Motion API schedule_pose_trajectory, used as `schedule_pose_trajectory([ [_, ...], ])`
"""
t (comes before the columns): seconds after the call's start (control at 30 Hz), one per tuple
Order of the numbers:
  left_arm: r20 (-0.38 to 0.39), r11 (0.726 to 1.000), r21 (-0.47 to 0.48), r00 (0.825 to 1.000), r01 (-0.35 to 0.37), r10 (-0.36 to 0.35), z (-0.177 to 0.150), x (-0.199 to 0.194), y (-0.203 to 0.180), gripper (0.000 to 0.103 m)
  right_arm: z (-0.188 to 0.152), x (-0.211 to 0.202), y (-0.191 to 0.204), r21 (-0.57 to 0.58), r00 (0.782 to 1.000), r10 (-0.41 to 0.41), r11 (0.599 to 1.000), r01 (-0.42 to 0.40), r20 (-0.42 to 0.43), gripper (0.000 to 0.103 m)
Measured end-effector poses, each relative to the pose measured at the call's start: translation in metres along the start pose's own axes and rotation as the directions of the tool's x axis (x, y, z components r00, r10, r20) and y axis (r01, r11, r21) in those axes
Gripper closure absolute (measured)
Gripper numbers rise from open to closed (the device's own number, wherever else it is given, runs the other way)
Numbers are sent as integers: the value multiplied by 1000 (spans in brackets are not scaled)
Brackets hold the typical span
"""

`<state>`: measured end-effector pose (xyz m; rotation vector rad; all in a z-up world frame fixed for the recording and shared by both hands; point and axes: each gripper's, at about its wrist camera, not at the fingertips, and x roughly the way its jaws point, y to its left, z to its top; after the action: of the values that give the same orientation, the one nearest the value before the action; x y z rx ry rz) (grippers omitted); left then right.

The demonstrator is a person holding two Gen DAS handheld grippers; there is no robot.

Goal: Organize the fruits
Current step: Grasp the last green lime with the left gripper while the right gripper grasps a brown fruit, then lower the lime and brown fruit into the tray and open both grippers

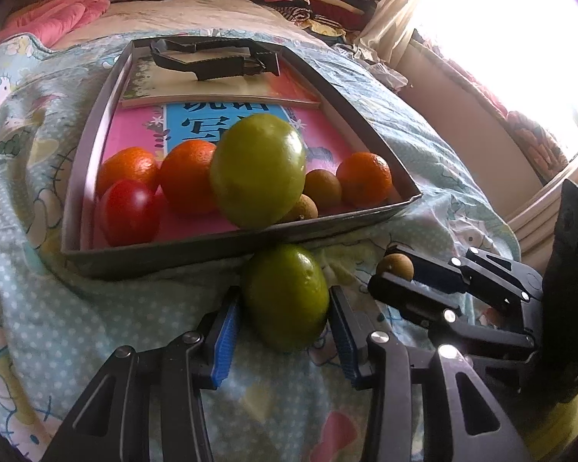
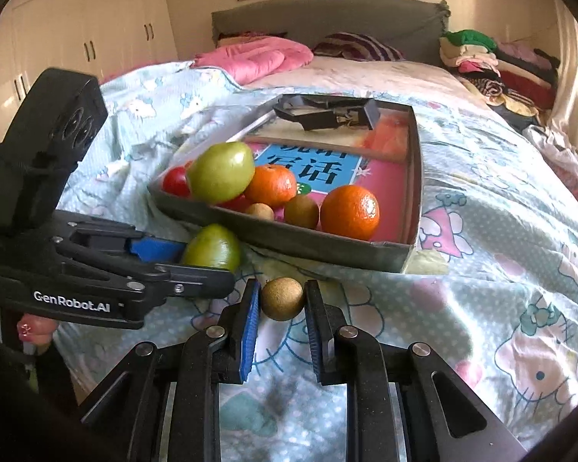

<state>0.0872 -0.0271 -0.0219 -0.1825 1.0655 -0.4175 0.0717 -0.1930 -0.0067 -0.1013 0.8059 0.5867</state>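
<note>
A grey box [image 1: 227, 246] [image 2: 289, 236] on the bed holds a green fruit [image 1: 258, 169] [image 2: 219, 171], three oranges [image 1: 187, 177] [image 2: 349, 211], a red fruit [image 1: 129, 211] [image 2: 176, 181] and two small brown fruits [image 1: 323, 186] [image 2: 301, 211]. Outside its front wall, a second green fruit [image 1: 287, 300] [image 2: 212, 248] lies on the blanket between the jaws of my left gripper [image 1: 285, 308] [image 2: 196, 261], which close on its sides. My right gripper [image 2: 281, 300] [image 1: 391, 271] has its jaws around a small brown fruit [image 2: 282, 298] [image 1: 395, 265] on the blanket.
Books [image 1: 196, 88] and a black gripper stand [image 1: 215, 57] fill the box's far end. The Hello Kitty blanket [image 2: 481, 269] covers the bed. A pink quilt [image 2: 250, 57] and folded clothes [image 2: 497, 65] lie at the back; a window [image 1: 520, 38] is on the right.
</note>
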Motion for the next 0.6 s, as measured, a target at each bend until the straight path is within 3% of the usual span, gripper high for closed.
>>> schedule_pose_trajectory([
  [0.33,66,999,-25,997,-35,37,-4,-47,14,59,9,-15,2,24,999,29,999,-30,47,80],
  [0.47,155,996,-44,984,-81,87,6,-74,23,59,16,-21,0,31,997,25,999,-27,72,80],
  [0.6,177,992,-68,977,-104,114,16,-75,33,59,26,-21,3,18,996,17,1000,-18,85,80],
])
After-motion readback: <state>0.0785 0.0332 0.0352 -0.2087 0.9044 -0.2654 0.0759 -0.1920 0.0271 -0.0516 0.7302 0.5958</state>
